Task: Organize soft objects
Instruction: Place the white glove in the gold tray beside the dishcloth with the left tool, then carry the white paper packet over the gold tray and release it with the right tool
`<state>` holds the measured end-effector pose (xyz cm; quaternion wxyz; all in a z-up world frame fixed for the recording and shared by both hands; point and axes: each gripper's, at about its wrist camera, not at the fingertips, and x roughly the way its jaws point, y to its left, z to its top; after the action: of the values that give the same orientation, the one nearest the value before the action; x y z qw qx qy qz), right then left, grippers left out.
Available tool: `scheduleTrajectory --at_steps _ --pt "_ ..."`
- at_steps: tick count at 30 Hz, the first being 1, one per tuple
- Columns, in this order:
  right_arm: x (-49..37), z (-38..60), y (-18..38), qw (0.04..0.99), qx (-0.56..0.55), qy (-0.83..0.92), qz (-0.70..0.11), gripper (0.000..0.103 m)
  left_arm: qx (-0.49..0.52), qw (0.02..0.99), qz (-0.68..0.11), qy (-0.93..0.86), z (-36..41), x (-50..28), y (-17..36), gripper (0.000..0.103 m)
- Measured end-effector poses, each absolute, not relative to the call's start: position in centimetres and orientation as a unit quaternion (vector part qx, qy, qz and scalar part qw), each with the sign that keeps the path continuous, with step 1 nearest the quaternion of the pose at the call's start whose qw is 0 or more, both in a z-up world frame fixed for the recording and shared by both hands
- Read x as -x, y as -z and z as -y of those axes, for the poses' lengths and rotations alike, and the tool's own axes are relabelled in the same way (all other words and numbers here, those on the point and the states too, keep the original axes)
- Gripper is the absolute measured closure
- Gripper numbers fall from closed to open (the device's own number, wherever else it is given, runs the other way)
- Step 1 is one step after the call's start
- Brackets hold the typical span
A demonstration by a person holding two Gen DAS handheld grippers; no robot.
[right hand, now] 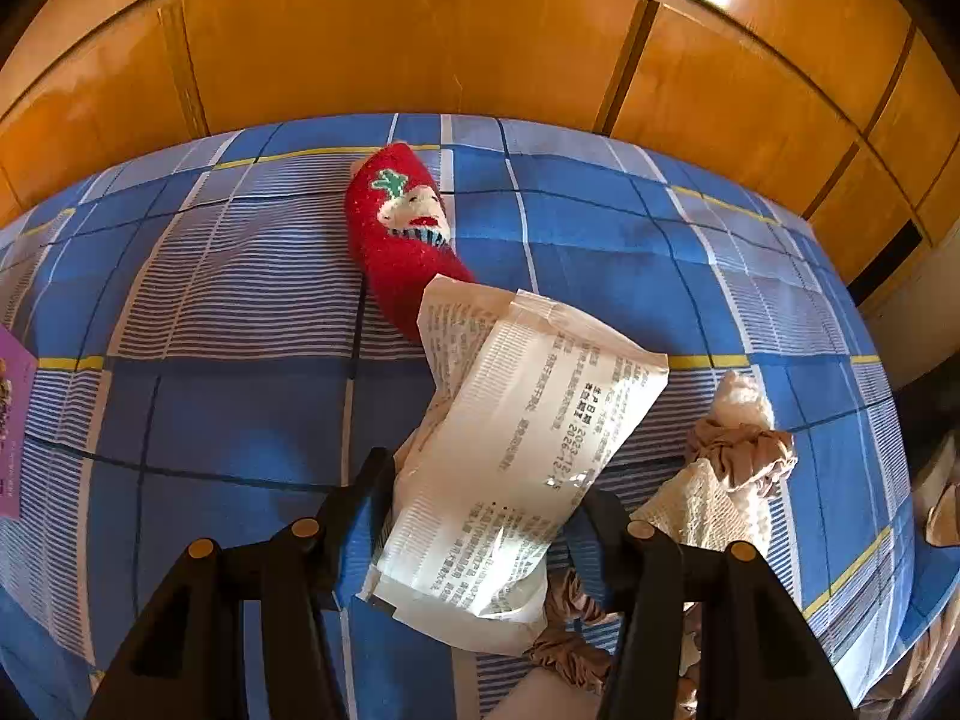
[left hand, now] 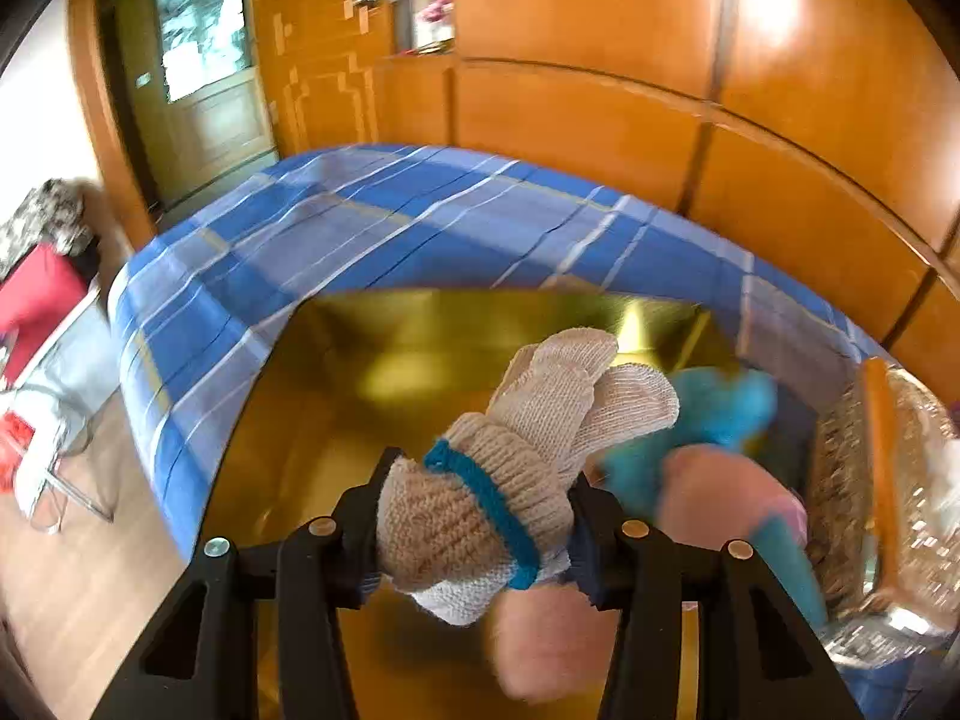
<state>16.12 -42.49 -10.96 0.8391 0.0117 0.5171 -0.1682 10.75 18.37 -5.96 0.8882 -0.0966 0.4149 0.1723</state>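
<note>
Left wrist view: the left gripper [left hand: 480, 516] has its jaws closed on a bundle of knit gloves [left hand: 516, 468], beige with a teal cuff band, pinched at the cuff so the finger ends stick forward clear of the jaws. It hangs over a shiny gold box [left hand: 336, 396] set on the bed [left hand: 360, 228], which suggests the box is where soft things get collected; a blue and pink plush item [left hand: 714, 420], blurred, already lies at the box's right side, just beside a woven basket [left hand: 864, 480]. In the right wrist view the right gripper [right hand: 480, 504] has its jaws clamped on a white printed packet [right hand: 516, 438], held by its middle and lifted off the blue checked sheet. A red Christmas sock [right hand: 402, 234] lies flat further back, partly hidden by the packet's top edge, and a heap of tan stockings and cream cloth [right hand: 732, 456] sits to the right, seemingly waiting to be sorted. The gloves look ready to drop.
</note>
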Motion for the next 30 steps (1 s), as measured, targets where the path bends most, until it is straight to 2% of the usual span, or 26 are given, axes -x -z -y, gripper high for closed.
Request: scheduleTrajectory --at_steps 5,7,11,22,30 --pt "-16.7 41.6 10.1 0.836 0.017 0.188 -0.515 0.055 0.084 0.884 -0.422 -0.182 -19.7 -8.8 7.3 0.044" --pt "-16.8 41.3 9.4 0.838 0.012 0.193 -0.51 0.056 0.074 0.884 -0.421 -0.187 -20.0 -8.2 7.6 0.038" --pt "-17.0 39.7 6.5 0.855 0.037 0.196 -0.48 0.056 0.065 0.889 -0.415 -0.184 -20.2 -7.8 7.7 0.033" --pt "-21.8 34.8 -0.2 0.877 0.07 0.18 -0.439 0.056 0.053 0.914 -0.377 -0.14 -17.6 -5.7 5.0 0.029" --pt "-22.5 23.5 -7.1 0.925 0.117 0.095 -0.35 0.056 0.043 0.926 -0.357 -0.114 -16.7 -3.9 3.1 0.028"
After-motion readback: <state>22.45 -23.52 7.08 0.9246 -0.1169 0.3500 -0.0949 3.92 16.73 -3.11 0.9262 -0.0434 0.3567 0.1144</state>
